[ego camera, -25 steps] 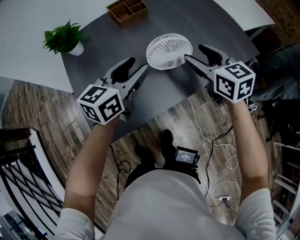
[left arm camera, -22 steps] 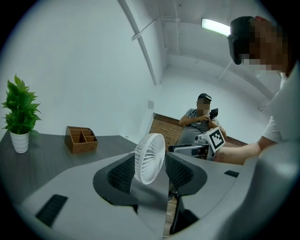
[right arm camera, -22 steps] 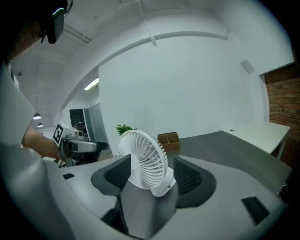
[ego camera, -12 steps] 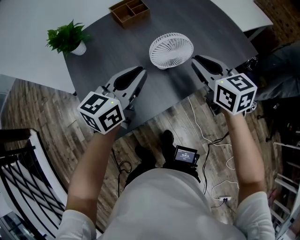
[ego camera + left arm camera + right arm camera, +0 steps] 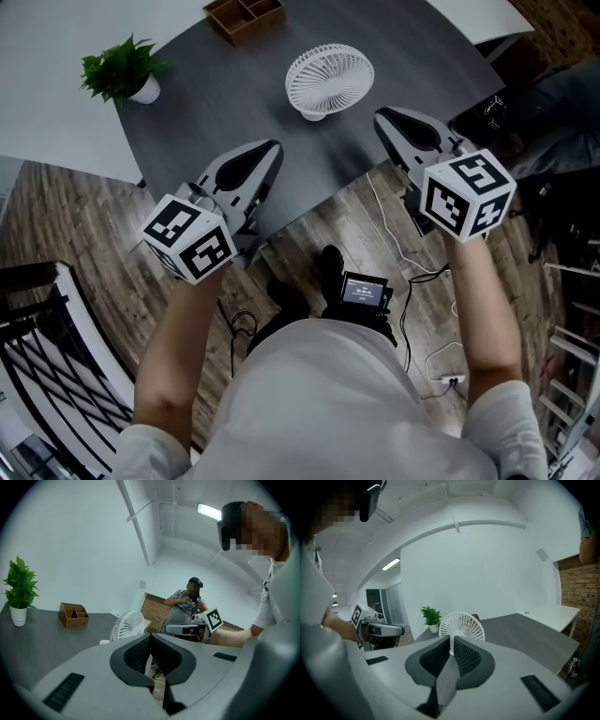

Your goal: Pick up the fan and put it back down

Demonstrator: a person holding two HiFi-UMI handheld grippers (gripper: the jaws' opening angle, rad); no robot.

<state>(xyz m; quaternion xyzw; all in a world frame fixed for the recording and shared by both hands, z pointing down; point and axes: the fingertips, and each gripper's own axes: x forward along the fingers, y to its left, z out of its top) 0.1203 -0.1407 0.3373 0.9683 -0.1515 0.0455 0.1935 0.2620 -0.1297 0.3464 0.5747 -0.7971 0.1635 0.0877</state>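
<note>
- Left hand-held gripper [image 5: 273,146]: its jaws are pressed together with nothing between them. It sits at the fan's 7 o'clock, clear of it, near the desk's front edge. I'd hold it level there and not let it swing toward the potted plant [image 5: 117,73] at 10 o'clock.
- Fan [image 5: 329,80]: it stands on its base on the dark desk [image 5: 216,103] at my 12 o'clock, grille tipped up toward me. Neither gripper touches it, so I judge the put-down done and the job now is to leave cleanly.
- Right hand-held gripper [image 5: 379,113]: its jaws have just been closing and now meet on nothing. It sits at the fan's 5 o'clock, nearer the fan than the left one but apart from it. I'd draw it straight back toward 6 o'clock, so the tips never brush the light grille and tip it.
- For another lift, I'd spread both pairs of jaws first. Then I'd come in from 9 and 3 o'clock at matching height and raise both together.
</note>
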